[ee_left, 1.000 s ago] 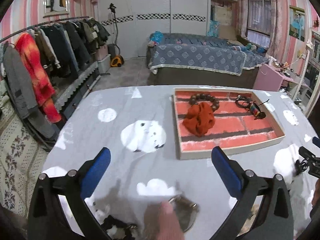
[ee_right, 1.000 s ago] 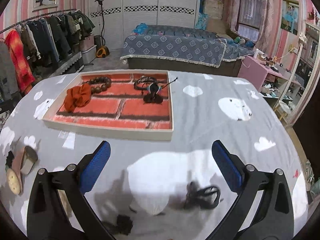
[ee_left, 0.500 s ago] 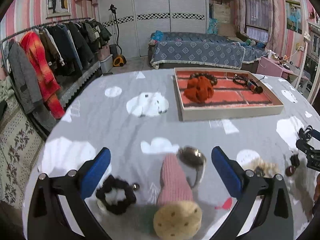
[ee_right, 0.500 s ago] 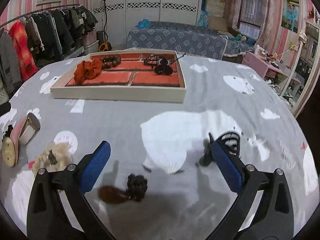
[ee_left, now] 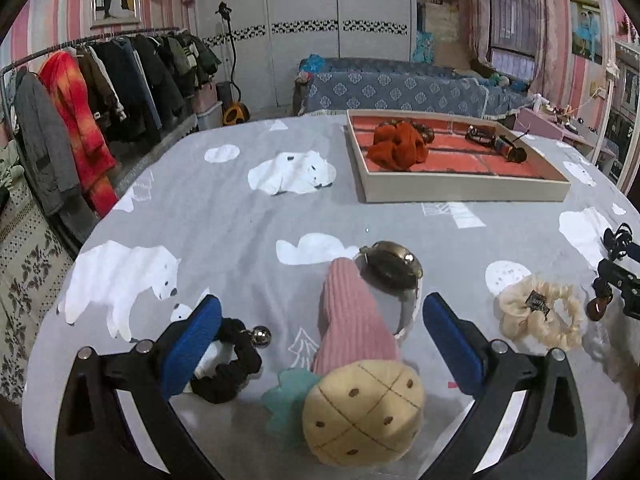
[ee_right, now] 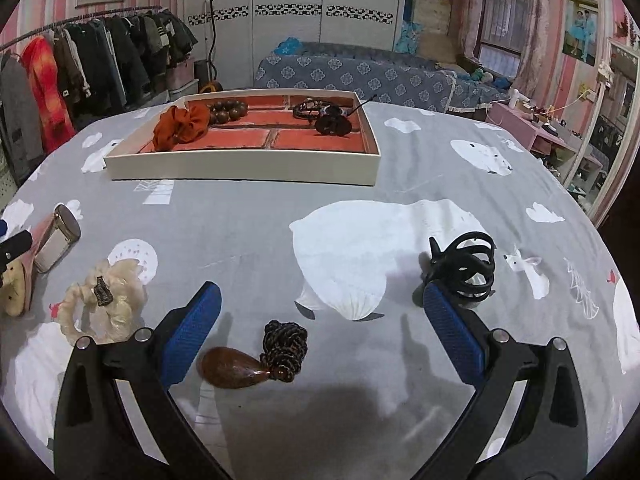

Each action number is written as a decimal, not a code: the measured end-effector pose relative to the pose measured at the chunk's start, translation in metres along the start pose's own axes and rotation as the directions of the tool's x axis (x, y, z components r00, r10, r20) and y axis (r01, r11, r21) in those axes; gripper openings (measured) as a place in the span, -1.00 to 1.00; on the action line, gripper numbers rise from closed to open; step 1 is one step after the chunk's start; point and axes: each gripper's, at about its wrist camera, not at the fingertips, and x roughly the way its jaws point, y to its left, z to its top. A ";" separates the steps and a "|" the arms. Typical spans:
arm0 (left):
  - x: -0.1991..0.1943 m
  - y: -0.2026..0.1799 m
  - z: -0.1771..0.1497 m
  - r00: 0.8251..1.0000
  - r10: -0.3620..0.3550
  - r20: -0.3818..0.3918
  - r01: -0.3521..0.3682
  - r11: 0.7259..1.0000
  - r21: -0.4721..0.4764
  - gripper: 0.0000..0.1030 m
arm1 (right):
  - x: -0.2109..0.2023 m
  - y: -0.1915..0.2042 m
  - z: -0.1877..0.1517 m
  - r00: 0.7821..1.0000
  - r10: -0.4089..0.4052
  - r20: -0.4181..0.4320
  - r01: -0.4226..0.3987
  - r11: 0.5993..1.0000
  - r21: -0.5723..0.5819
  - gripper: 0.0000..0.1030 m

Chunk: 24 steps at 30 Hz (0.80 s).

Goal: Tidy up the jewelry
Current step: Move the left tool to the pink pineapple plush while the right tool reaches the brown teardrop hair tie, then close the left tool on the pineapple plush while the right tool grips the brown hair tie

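1. Left gripper (ee_left: 318,336): jaws spread wide, nothing pinched, low over the worktop (ee_left: 224,216) with its grey polar-bear cloth.
2. Left wrist view, 9 o'clock of the gap: black scrunchie (ee_left: 226,364) with a small silver ball, partly behind the left blue pad.
3. Between the pads: pink knit item (ee_left: 352,320) with a tan cookie-shaped end at 6 o'clock; a round brass-rimmed piece (ee_left: 394,270) touches its 12 o'clock tip. Can't tell exactly what it is.
4. 3 o'clock of the right pad: cream scrunchie (ee_left: 538,316) flat on the cloth.
5. Tray (ee_left: 460,190), brick-pattern floor, sits at 1 o'clock, well apart from the loose items. Inside: orange scrunchie (ee_left: 398,148) on the left half touching dark wooden beads behind it; dark bracelets/cords (ee_left: 496,142) on the right half.
6. Right gripper (ee_right: 318,336): jaws also spread, holding nothing.
7. Right wrist view, between the pads, nearer the left one: brown teardrop pendant (ee_right: 232,368) with its braided cord (ee_right: 286,344) bunched at 1 o'clock of it.
8. Black hair claw clip (ee_right: 464,266) just beyond the right pad tip, at 2 o'clock; contact unclear.
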 end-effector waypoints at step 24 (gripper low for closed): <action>0.024 0.012 -0.003 0.994 -0.036 -0.104 0.030 0.998 -0.057 0.52 | 0.013 0.008 -0.011 0.992 0.015 -0.122 -0.018 0.999 -0.026 0.16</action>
